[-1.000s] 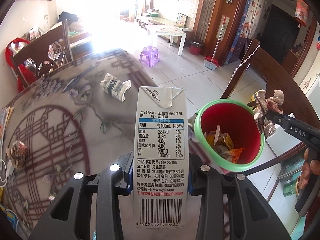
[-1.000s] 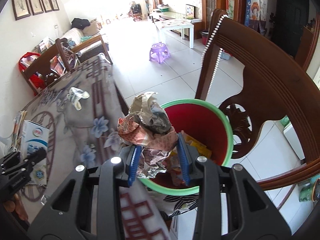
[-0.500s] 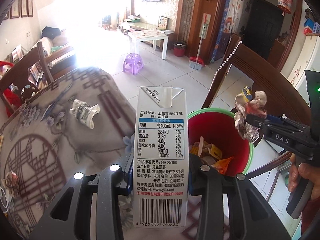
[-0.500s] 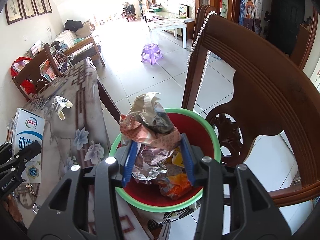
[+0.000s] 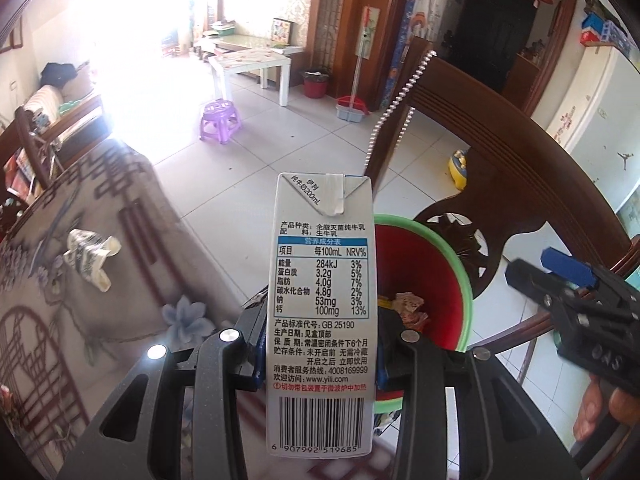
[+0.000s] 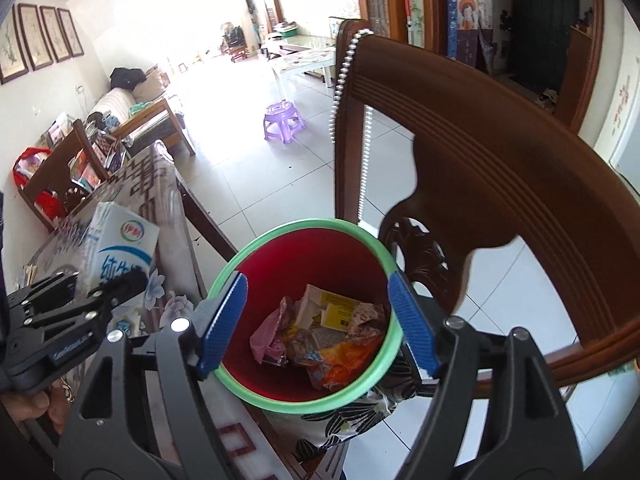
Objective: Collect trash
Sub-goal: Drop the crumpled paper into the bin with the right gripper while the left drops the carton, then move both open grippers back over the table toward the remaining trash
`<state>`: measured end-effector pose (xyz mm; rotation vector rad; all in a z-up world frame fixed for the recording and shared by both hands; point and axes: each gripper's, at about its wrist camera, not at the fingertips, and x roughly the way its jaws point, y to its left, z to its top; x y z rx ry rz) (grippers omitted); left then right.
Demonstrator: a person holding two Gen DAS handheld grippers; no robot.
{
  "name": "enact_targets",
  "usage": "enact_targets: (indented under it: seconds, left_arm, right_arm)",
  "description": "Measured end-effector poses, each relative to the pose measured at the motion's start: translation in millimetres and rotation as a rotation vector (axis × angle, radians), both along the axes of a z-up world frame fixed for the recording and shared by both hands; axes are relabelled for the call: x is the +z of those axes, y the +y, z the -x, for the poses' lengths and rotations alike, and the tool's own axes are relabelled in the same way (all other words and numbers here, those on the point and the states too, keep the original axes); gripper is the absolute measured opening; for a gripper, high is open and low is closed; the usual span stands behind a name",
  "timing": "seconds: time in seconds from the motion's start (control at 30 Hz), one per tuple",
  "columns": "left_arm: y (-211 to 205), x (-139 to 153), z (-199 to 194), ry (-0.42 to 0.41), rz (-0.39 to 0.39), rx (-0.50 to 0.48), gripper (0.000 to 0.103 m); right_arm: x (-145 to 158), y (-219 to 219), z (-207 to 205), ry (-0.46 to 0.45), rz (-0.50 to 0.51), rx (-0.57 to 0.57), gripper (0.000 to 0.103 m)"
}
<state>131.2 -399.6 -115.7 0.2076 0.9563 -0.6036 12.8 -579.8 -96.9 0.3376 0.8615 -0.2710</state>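
Trash bin (image 6: 308, 312): red inside, green rim, standing off the bench (image 5: 80, 280) edge beside a wooden chair (image 6: 500, 168).

Right gripper (image 6: 316, 320): jaws opening, wide apart, nothing between the blue pads (image 6: 222, 320). Right wrist view looks straight into the bin through the gap; crumpled wrappers (image 6: 320, 336), pink, yellow and orange, lie on the bottom. Left wrist view shows only a small part of that pile, the rest hidden behind the carton.

Left gripper (image 5: 320, 356): jaws clamped on an upright milk carton (image 5: 322, 312) by its narrow sides. Left wrist view shows the nutrition table and barcode side; right wrist view shows the blue-and-white front face with the logo, at the left of the bin and above the bench.

Left wrist view only: a crushed paper cup (image 5: 90, 258) lying on the patterned bench cloth, well apart from the carton. Right gripper appears there at the right edge, above the bin's far side, a hand (image 5: 604, 412) on its grip.
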Motion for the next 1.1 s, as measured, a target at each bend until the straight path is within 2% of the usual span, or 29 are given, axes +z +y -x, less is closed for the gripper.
enact_targets:
  seconds: [0.07,0.13,0.2,0.4,0.53,0.7,0.87,1.0,1.1]
  left_arm:
    - [-14.8,-2.7,-2.1,-0.003,-0.010,-0.024,0.035]
    - [-25.3,-4.8,-4.0,0.002,-0.009,-0.037,0.039]
    - [-33.9,-5.6,-5.8,-0.006,-0.010,-0.045,0.066]
    - [-18.2,15.0,2.1,-0.033,0.047,-0.036,0.067]
    - [22.0,26.0,13.5,-0.036,0.063,0.021,0.068]
    - [91.7,26.8,37.7,0.002,0.112,0.152,0.069]
    - [164.3,16.6,58.9,0.041,0.120,0.284,0.069]
    - [225.4,10.7,65.8,0.020,0.089,0.381,0.069]
    - [277.8,0.0,64.8,0.034,0.077,0.468,0.070]
  right_arm:
    - [0.2,-3.8,10.1,0.004,0.000,-0.024,0.075]
    - [0.3,-5.6,16.9,0.009,0.002,-0.040,0.076]
    - [0.5,-6.8,24.2,0.012,0.004,-0.053,0.076]
    - [2.4,-9.7,41.2,0.021,0.026,-0.096,0.076]
    - [5.7,-1.6,49.3,0.022,0.049,-0.094,0.080]
    - [9.4,26.6,47.8,0.032,0.066,-0.032,0.083]
    - [11.8,77.5,41.1,0.031,0.062,0.076,0.086]
    - [12.2,127.2,37.4,0.039,0.055,0.161,0.086]
    - [12.5,164.5,36.9,0.042,0.053,0.221,0.087]
